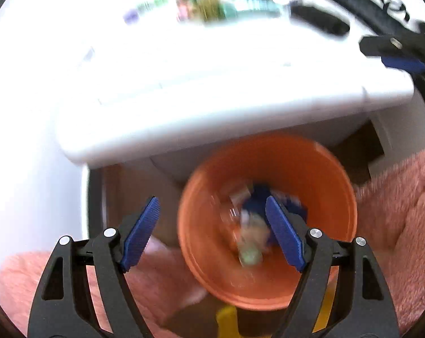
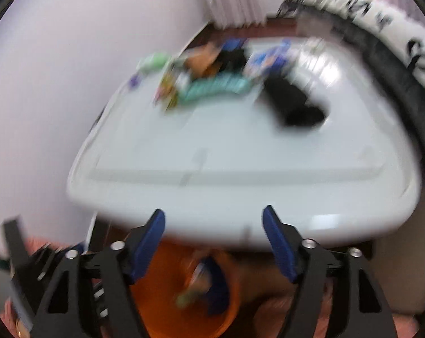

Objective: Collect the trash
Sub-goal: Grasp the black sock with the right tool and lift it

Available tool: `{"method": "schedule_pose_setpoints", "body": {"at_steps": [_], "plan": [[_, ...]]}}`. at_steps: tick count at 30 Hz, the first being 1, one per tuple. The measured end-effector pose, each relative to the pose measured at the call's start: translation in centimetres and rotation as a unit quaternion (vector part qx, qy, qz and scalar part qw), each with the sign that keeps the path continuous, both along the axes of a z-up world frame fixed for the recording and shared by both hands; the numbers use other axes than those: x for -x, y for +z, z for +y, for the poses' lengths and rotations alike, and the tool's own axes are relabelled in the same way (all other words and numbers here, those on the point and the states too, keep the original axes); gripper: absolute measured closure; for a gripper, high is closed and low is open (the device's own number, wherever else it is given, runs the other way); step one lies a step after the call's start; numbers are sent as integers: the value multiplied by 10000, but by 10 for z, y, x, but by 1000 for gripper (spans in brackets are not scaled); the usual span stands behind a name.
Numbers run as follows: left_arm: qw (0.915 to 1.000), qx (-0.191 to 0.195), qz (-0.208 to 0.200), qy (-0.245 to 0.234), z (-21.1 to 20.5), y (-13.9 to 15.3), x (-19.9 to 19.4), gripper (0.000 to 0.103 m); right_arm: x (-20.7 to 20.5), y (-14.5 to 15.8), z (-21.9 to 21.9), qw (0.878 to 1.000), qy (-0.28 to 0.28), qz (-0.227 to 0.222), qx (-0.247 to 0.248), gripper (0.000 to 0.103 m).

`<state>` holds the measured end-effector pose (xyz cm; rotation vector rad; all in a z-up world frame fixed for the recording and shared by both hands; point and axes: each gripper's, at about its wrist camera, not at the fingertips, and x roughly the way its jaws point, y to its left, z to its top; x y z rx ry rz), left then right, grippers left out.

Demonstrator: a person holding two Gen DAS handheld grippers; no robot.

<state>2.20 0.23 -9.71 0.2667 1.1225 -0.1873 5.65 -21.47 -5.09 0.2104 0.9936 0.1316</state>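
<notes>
An orange bin (image 1: pixel 319 174) stands on the floor below the white table's front edge and holds blurred wrappers (image 1: pixel 249 233), some blue and green. My left gripper (image 1: pixel 212 225) is open and empty just above the bin's near rim. My right gripper (image 2: pixel 213 231) is open and empty over the table's front edge; the bin (image 2: pixel 167 309) shows below it with trash (image 2: pixel 201 284) inside. The right gripper also shows at the upper right of the left wrist view (image 1: pixel 392 53). Both views are blurred by motion.
The white table (image 2: pixel 240 169) carries a cluster of colourful packets (image 2: pixel 212 84) and a black object (image 2: pixel 294 104) at its far side. A pink fluffy rug (image 1: pixel 404 211) lies around the bin. A black and white patterned cushion (image 2: pixel 381 28) is at the right.
</notes>
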Motion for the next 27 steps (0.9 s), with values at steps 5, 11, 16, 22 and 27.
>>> {"method": "schedule_pose_setpoints", "body": {"at_steps": [5,11,16,22,27], "plan": [[9986,265,-445,131,8,21,-6,27,-66,12,-42,9951,-411,-428,790,16],[9989,315,-300,171,15,11,-12,27,-139,-24,-43,9894,-127,102,1441,16],[9986,415,-87,308,23,1,-14,27,-157,-56,-46,9850,-365,715,1524,79],[9975,523,-2,467,30,0,-20,27,-119,-21,-60,9946,-604,374,761,93],[9926,1045,125,611,31,13,-45,27,-67,23,-61,9978,-616,-252,38,93]]}}
